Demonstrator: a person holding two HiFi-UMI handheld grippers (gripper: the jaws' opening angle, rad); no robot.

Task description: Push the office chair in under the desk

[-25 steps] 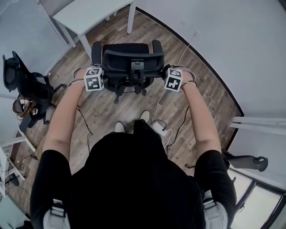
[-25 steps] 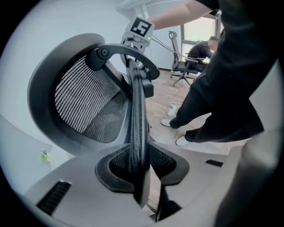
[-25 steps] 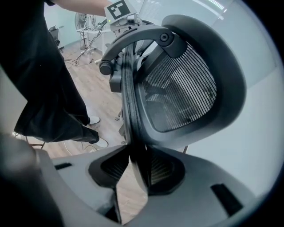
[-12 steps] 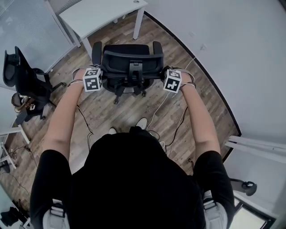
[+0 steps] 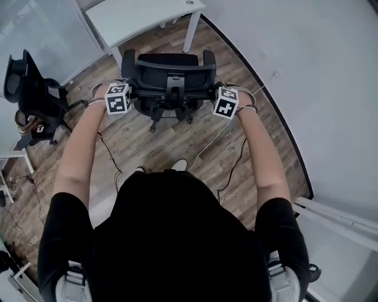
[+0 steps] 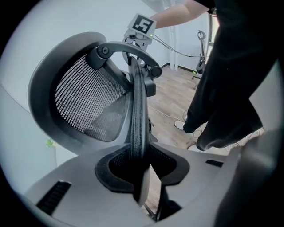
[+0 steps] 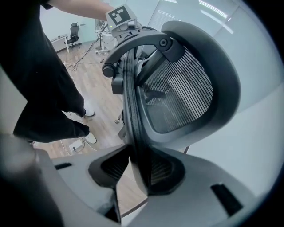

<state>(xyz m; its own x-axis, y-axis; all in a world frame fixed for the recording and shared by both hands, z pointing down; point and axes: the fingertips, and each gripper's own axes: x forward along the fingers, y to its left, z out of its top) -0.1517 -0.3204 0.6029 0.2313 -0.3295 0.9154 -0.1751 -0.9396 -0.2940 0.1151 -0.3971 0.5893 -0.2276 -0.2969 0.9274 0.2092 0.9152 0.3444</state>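
Note:
The black mesh office chair [image 5: 168,76] stands on the wood floor with its backrest toward me and its seat facing the white desk [image 5: 142,17], just short of the desk's front edge. My left gripper [image 5: 125,95] is shut on the backrest's left edge [image 6: 138,119], which runs up between its pads. My right gripper [image 5: 218,100] is shut on the backrest's right edge [image 7: 132,124] in the same way. In each gripper view, left gripper [image 6: 142,170] and right gripper [image 7: 137,170], the frame edge fills the gap between the jaws.
A second black chair [image 5: 29,94] stands at the left beside cluttered cables. Cables [image 5: 227,153] trail over the floor by my feet. A grey wall [image 5: 319,88] curves along the right, with a white frame [image 5: 339,215] low right. A desk leg [image 5: 192,26] stands beside the chair.
The chair and both grippers have moved together toward the desk, which now reaches further into view. My feet have stepped forward after them. Both grips are unchanged.

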